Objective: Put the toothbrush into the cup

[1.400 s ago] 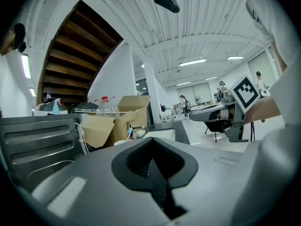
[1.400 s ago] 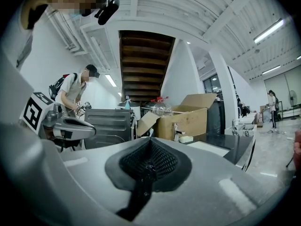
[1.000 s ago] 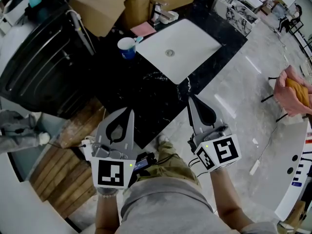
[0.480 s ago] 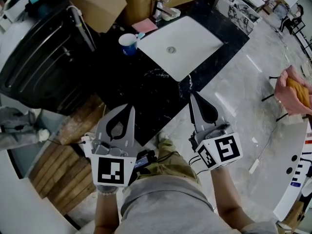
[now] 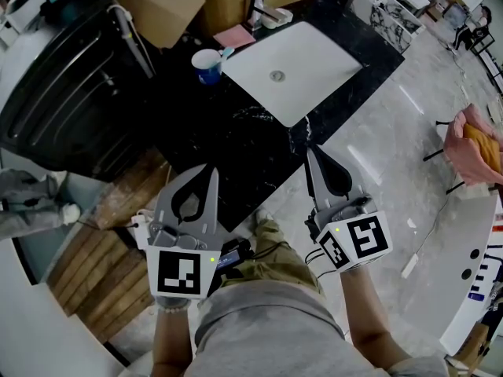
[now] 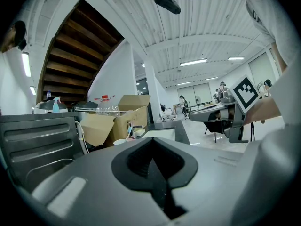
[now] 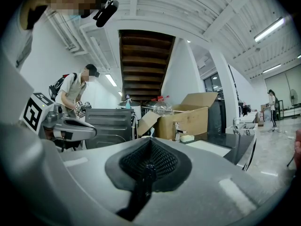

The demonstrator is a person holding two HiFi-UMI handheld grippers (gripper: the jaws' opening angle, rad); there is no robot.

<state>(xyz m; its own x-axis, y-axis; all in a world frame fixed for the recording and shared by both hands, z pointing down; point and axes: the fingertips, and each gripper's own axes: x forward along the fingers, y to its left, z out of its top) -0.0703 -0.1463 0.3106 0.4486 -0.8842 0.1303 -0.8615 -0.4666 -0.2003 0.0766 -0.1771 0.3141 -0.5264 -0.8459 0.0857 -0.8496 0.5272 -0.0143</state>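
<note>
Head view: the cup (image 5: 207,64) stands on the black marbled surface (image 5: 236,144), just beside the left corner of the white sink basin (image 5: 318,73) and far ahead of both tools.
Toothbrush: its pale blue end (image 5: 225,53) sticks out over the cup's rim, leaning toward the basin; the left gripper view also shows it standing in the cup (image 6: 120,141), tilted.
Cup look: white inside and at the rim, blue on the lower wall.
Left tool (image 5: 207,174): jaws together, with nothing in the teardrop hollow between them; it hangs over the near edge of the surface, well apart from the cup.
Right tool (image 5: 311,157): jaws together and likewise empty, over the surface edge near the basin's near corner.
Between tools and cup: only bare black surface.
Behind the cup: a pink cloth (image 5: 234,36), a faucet (image 5: 258,10) and open cardboard boxes (image 5: 157,6).
Left side: a dark ribbed appliance (image 5: 71,93) with a white hose (image 5: 135,44) along its edge; wooden planks (image 5: 102,265) lie below it.
Right side: pale floor and a pink chair (image 5: 471,144).
Right gripper view: a person in a cap (image 7: 75,93) stands beyond the left tool.
Markings: black-and-white square markers on each tool's cube (image 5: 182,276); no other writing can be made out.
</note>
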